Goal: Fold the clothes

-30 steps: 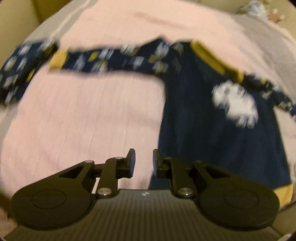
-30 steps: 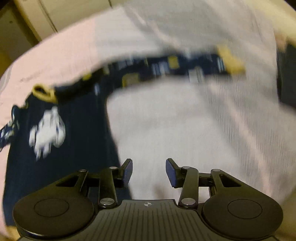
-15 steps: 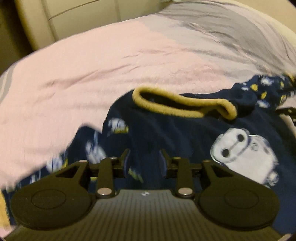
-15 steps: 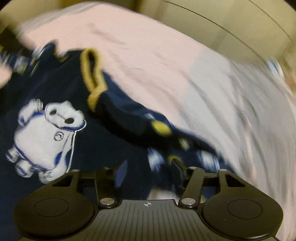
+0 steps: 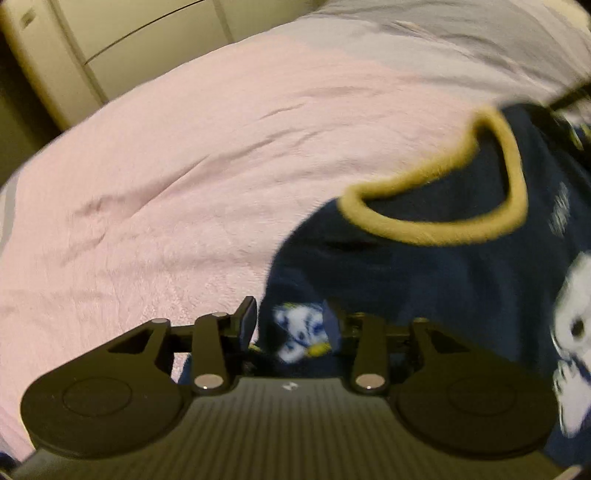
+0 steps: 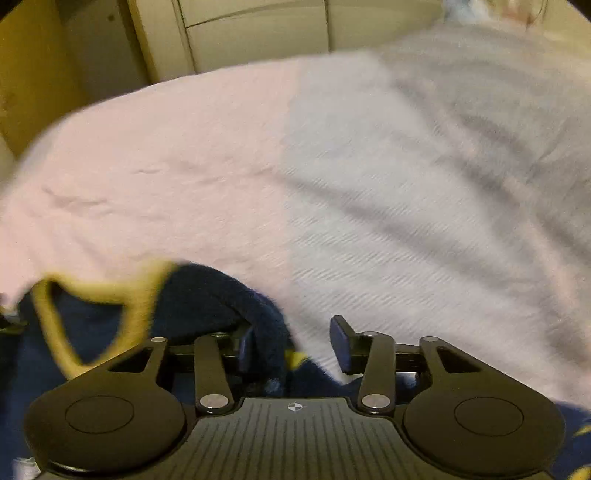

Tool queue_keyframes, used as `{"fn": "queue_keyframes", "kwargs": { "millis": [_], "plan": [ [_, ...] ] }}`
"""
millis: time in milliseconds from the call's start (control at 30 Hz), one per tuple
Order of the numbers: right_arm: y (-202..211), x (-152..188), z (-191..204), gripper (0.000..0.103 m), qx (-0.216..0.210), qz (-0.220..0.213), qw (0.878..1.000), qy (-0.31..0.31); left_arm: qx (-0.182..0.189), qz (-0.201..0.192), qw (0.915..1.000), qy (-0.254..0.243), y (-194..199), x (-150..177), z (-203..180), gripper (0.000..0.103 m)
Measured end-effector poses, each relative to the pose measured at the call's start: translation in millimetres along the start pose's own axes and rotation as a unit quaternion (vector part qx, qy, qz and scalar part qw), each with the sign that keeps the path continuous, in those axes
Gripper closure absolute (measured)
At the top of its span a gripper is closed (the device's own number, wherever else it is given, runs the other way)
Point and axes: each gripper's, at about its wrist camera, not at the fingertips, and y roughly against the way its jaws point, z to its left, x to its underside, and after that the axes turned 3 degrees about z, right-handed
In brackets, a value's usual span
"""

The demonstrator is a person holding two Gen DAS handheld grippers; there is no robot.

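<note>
Sweatshirt (image 5: 461, 280) spread on the bed (image 5: 221, 166), filling the right and near part of the left wrist view. Neckband (image 5: 443, 229) lying at its far edge, toward the cabinet (image 5: 147, 44) standing behind the bed. Left hand-held gripper (image 5: 290, 321) set over the sweatshirt's left edge, fabric between the parted fingers. In the right wrist view, sweatshirt (image 6: 207, 295) at lower left, neckband (image 6: 92, 288) left of the right hand-held gripper (image 6: 291, 339), which straddles the garment's right edge. Bed (image 6: 332, 166) stretching beyond, cabinet (image 6: 258, 33) behind it.
</note>
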Motion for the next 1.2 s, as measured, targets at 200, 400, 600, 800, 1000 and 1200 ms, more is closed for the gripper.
{"fn": "queue_keyframes", "kwargs": {
  "millis": [200,400,600,800,1000,1200],
  "plan": [
    [-7,-3,-9,0.035,-0.045,0.013,0.999,0.028,0.046,0.008,0.9989,0.005,-30,-18,10,0.05],
    [-36,-6,-9,0.098,-0.058,-0.01,0.998,-0.01,0.074,0.016,0.9971,-0.001,-51,-21,7,0.098],
    [-10,-40,-23,0.098,-0.042,-0.094,0.993,-0.05,0.037,-0.087,0.9954,0.014,-17,-43,34,0.098],
    [-44,-59,-25,0.089,0.018,-0.052,0.996,-0.075,0.007,-0.071,0.9974,0.013,-39,-54,30,0.095],
    [-36,-61,-27,0.039,-0.001,-0.045,0.997,-0.06,0.054,-0.066,0.9922,0.091,-34,-62,49,0.08],
    [-54,-84,-29,0.039,-0.056,-0.043,0.997,-0.045,0.094,-0.023,0.9948,0.03,-60,-91,24,0.07]
  ]
}}
